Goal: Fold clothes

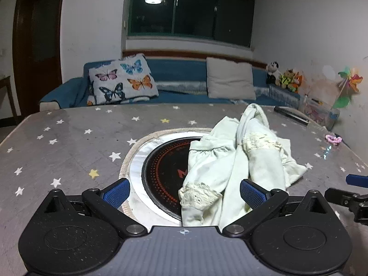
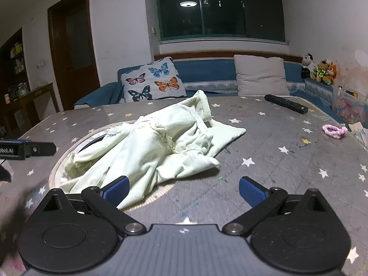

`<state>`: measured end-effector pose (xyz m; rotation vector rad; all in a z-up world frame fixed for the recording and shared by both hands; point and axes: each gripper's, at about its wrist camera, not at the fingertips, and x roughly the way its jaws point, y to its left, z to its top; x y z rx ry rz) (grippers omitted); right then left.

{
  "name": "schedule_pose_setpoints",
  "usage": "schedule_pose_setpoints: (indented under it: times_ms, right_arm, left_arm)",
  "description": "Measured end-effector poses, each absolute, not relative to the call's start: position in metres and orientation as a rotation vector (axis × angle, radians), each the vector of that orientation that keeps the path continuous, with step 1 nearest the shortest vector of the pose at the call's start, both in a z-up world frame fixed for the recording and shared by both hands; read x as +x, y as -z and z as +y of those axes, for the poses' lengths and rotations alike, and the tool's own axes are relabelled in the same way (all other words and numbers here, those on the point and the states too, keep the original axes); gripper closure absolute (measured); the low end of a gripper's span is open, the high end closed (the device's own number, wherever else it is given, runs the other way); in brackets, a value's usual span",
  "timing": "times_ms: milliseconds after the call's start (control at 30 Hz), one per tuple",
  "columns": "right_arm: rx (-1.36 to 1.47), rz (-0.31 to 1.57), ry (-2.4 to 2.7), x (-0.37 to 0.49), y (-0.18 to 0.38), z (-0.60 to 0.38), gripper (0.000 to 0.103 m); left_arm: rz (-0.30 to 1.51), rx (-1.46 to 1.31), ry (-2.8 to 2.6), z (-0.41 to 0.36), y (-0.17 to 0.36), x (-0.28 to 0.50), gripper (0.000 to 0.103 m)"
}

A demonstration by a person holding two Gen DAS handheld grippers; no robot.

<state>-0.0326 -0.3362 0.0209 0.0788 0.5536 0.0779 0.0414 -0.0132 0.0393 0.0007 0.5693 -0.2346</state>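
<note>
Garment (image 1: 232, 161) pale green, lace-trimmed, crumpled; left tool (image 1: 184, 194), right tool (image 2: 182, 191) spread wide.

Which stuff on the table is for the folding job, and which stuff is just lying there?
For the job:
- crumpled pale green garment
- left gripper, open
- right gripper, open

Just lying about:
- black remote
- pink hair tie
- round cooktop set in the table, partly under the garment
- butterfly pillow on the sofa
- plush toys
</note>
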Motion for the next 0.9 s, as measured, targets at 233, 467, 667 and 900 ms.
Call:
schedule_pose_setpoints:
  times_ms: [233, 467, 667, 900]
  right_arm:
    - [0.121, 0.587, -0.087, -0.007, -0.022, -0.34, 0.015]
    - [0.105, 0.622, -0.105, 0.024, -0.022, -0.353, 0.032]
    - [0.122, 0.641, -0.113, 0.055, -0.016, -0.364, 0.046]
    - [0.125, 0.674, -0.129, 0.086, -0.003, -0.364, 0.056]
  left_arm:
    - [0.573, 0.007, 0.218, -0.011, -0.038, 0.061, 0.0]
    - [0.597, -0.005, 0.188, -0.011, -0.031, 0.076, 0.003]
    - [0.613, 0.036, 0.205, -0.027, -0.028, 0.093, 0.008]
    - [0.646, 0.06, 0.216, -0.039, -0.02, 0.113, 0.011]
